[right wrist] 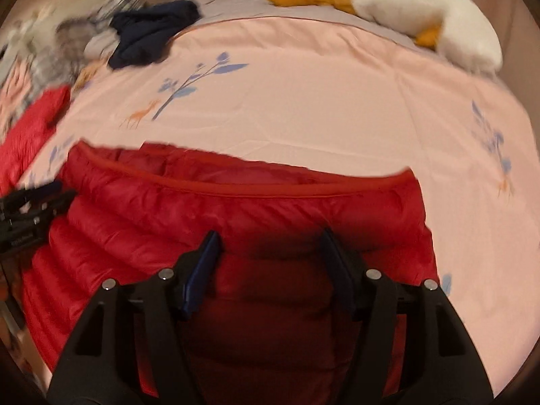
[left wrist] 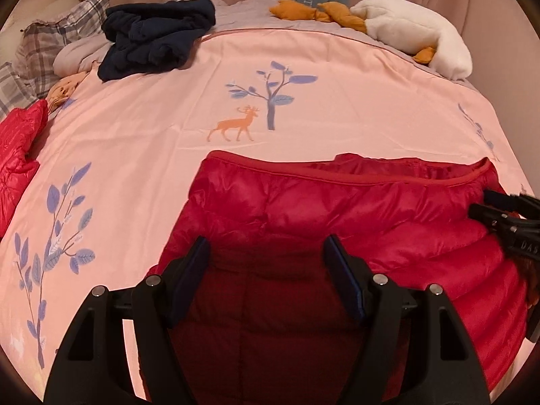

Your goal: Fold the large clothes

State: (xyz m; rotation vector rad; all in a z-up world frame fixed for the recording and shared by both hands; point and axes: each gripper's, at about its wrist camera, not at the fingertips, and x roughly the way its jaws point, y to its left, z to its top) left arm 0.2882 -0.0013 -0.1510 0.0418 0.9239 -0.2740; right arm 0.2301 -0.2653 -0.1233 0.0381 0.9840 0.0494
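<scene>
A red quilted puffer jacket (left wrist: 337, 209) (right wrist: 236, 209) lies spread on the pink bedspread (left wrist: 152, 128) (right wrist: 337, 101), its piped hem edge running across the far side. My left gripper (left wrist: 266, 239) hovers over the jacket's left part with its jaws wide apart and the fabric lying under them, not pinched. My right gripper (right wrist: 270, 233) stands the same way over the right part, open, and also shows at the jacket's right edge as the right gripper (left wrist: 499, 216). In the blurred right wrist view the left gripper (right wrist: 33, 202) sits at the jacket's left edge.
A second red garment (left wrist: 17, 141) (right wrist: 37, 121) lies at the left edge of the bed. A crumpled navy garment (left wrist: 155, 37) and plaid pillows (left wrist: 57, 30) are at the far left. A white and orange plush toy (left wrist: 422, 33) rests far right.
</scene>
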